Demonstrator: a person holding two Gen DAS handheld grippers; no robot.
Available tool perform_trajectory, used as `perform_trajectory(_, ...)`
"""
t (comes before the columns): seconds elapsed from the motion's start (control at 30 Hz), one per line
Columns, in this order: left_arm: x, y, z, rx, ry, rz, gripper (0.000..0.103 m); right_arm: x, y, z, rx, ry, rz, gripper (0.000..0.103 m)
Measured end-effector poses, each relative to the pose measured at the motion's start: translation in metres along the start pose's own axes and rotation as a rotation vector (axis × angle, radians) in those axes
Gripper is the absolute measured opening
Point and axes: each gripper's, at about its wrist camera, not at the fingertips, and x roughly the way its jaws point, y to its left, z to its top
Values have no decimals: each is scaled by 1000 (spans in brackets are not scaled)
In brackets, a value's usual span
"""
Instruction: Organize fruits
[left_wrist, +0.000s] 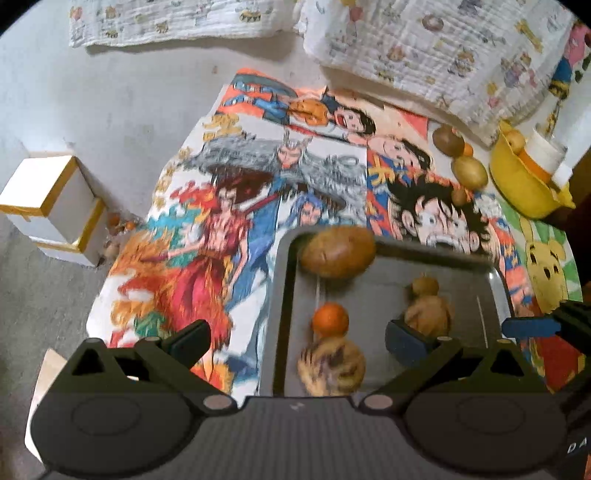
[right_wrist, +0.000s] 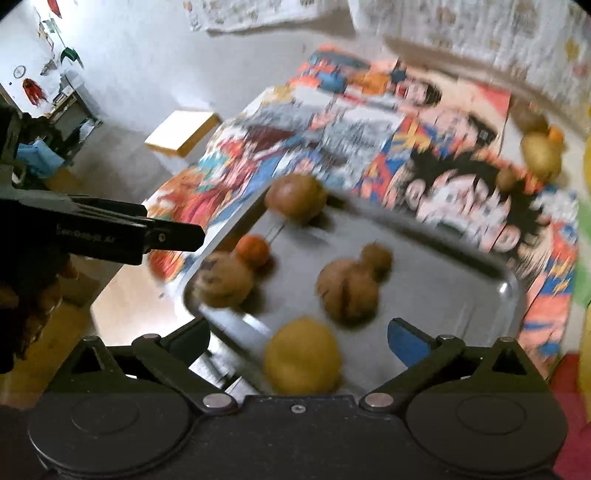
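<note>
We hold both tongs, left (left_wrist: 295, 341) and right (right_wrist: 299, 339), spread and empty above the tray (left_wrist: 399, 306), probably choosing the next fruit.

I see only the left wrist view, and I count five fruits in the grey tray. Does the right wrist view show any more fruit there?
Observer: Yes, a sixth. A yellow fruit is at the near end of the tray, between the fingers of the right gripper.
Operator: Is it gripped?
Observer: No. The jaws stand wide open, and both are clear of the fruit.
</note>
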Motion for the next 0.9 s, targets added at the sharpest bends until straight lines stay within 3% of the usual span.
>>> perform_trajectory(0.33, -2, -13, -28, 71, 83, -15, 102, -3, -12, -18, 69, 72, -44, 102)
perform_trajectory(0.47, 5, -23, -30, 116, 145, 16, 102, -7, -24, -25, 124, 83, -77, 102)
perform_trajectory(0.67, 11, -38, -26, 180, 187, 15, 102, -21, -44, -32, 217, 43, -134, 102)
perform_trajectory(0.9, 17, -61, -11, 271, 197, 7, 103, -37, -78, -44, 362, -14, -265, 102)
